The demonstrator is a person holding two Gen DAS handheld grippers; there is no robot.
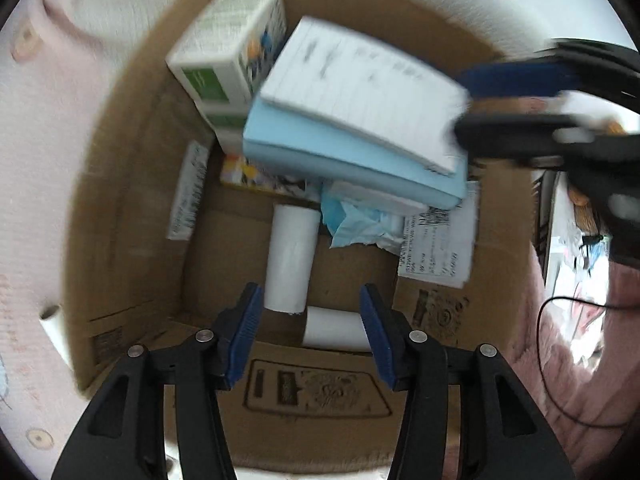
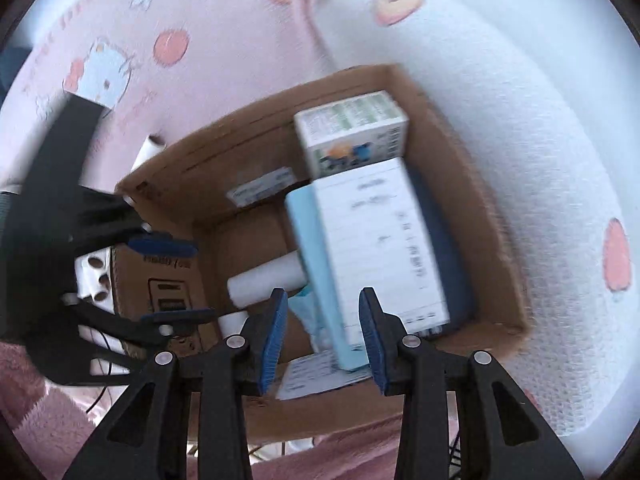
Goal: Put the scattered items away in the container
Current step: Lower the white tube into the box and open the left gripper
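Cardboard box point(image 1: 132, 184) fills both of my wrist views, sitting on a pink and white printed cloth point(image 2: 224, 36). My left gripper point(image 1: 312, 332) hangs over the box's near wall, its blue-padded fingers spread apart with nothing between them. Just past its tips, toward 12 o'clock, a white paper roll point(image 1: 290, 256) lies on the box floor, and a second, shorter roll point(image 1: 336, 330) rests between the fingers' line of sight, untouched.

My right gripper point(image 2: 322, 336) is also released, jaws wide, hovering above the box's near edge. Right in front of it a white lined notepad point(image 2: 380, 240) lies on top of a light blue book point(image 2: 316, 264); in the left view the same notepad point(image 1: 360, 92) sits tilted on the blue book point(image 1: 340, 160) at 12 o'clock. Whether my right pads brush the book's edge I cannot tell through the blur.

At 11 o'clock of the left view stands a green and white carton point(image 1: 228, 44). Under the book, crumpled blue tissue point(image 1: 356, 220) and a printed paper sheet point(image 1: 440, 244) lie at about 1 o'clock. Outside the box, at 9 o'clock, another white roll point(image 1: 56, 328) lies on the cloth.
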